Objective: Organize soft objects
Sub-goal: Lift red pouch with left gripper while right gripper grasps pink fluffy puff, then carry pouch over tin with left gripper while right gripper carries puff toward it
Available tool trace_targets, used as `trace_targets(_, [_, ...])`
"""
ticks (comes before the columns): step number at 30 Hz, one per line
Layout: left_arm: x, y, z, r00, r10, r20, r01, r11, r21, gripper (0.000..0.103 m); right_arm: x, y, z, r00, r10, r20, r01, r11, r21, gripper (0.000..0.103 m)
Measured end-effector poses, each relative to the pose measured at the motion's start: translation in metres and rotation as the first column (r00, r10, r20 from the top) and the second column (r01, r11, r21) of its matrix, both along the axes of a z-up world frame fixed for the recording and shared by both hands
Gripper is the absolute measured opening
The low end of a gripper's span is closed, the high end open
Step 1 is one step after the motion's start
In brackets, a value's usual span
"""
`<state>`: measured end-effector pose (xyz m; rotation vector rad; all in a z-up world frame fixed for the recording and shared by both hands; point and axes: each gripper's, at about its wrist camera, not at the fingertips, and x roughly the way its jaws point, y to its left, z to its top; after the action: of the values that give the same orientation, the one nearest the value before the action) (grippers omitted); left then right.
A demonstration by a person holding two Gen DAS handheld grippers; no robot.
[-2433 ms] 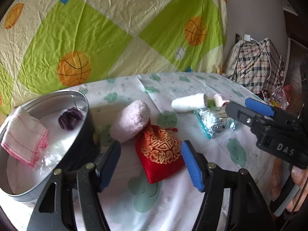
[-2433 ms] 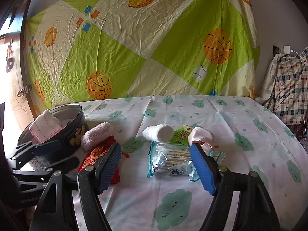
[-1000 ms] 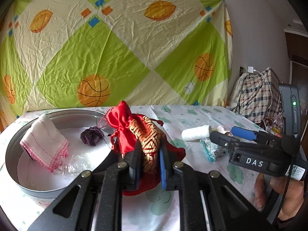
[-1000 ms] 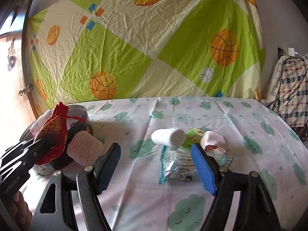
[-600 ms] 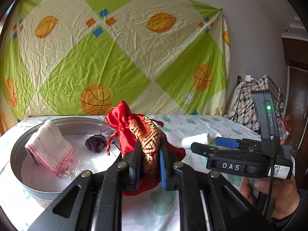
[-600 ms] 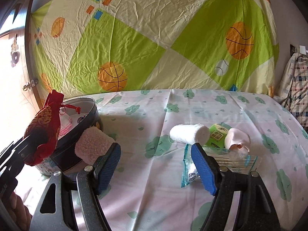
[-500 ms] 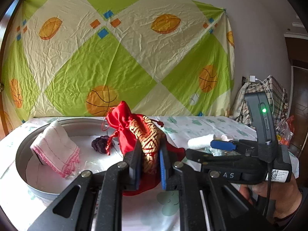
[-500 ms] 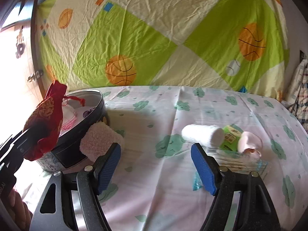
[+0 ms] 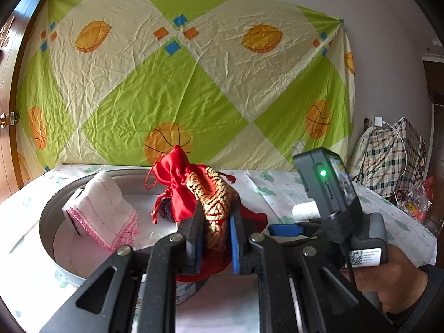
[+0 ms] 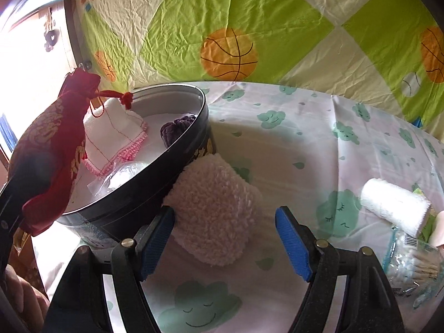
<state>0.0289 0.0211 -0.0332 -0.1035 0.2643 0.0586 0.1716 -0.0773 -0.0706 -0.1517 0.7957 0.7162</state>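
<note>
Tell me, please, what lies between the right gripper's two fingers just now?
In the right wrist view, the fluffy pink pad lies between the open right gripper's fingers, on the tablecloth against the round tin; the pads aren't touching it.

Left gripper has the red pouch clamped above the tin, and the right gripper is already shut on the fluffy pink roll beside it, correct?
Not quite. The right gripper is open: its blue pads stand either side of the fluffy pink roll without pressing it, as the right wrist view shows. The left gripper does clamp the red pouch above the tin.
</note>
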Motion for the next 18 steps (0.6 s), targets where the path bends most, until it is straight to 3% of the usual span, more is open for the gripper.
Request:
trace_targets(2, [0.0,0.0,0.0,1.0,0.001,-0.002,-0.001,1.0,0.0,0.013,0.006,0.006,-0.006,0.999,0.019,-0.041,-0.02,1.0,-0.016,0.077])
trace_targets(3, [0.0,0.0,0.0,1.0,0.0,-0.002,0.0,1.0,0.0,0.013,0.008,0.008,-0.009,0.998,0.025,-0.061,-0.027,0.999,-0.021,0.072])
trace_targets(7, [0.001,-0.002,0.001,1.0,-0.005,-0.005,0.005,1.0,0.012,0.013,0.01,0.006,-0.012,0.996,0.035,-0.081,-0.035,0.999,0.007,0.041])
trace_targets(9, [0.001,-0.003,0.001,1.0,-0.007,-0.007,0.007,1.0,0.019,0.013,0.008,0.003,-0.01,0.997,0.031,-0.069,-0.029,0.999,0.025,0.031])
trace_targets(13, [0.001,-0.003,0.001,1.0,-0.007,-0.01,0.007,1.0,0.018,0.013,0.006,-0.004,-0.004,0.999,0.004,-0.035,-0.002,0.998,0.055,0.025])
trace_targets(18, [0.002,-0.003,0.0,1.0,-0.007,-0.016,0.007,1.0,0.016,0.013,-0.001,-0.016,0.005,0.999,-0.044,0.031,0.041,0.994,0.098,0.025])
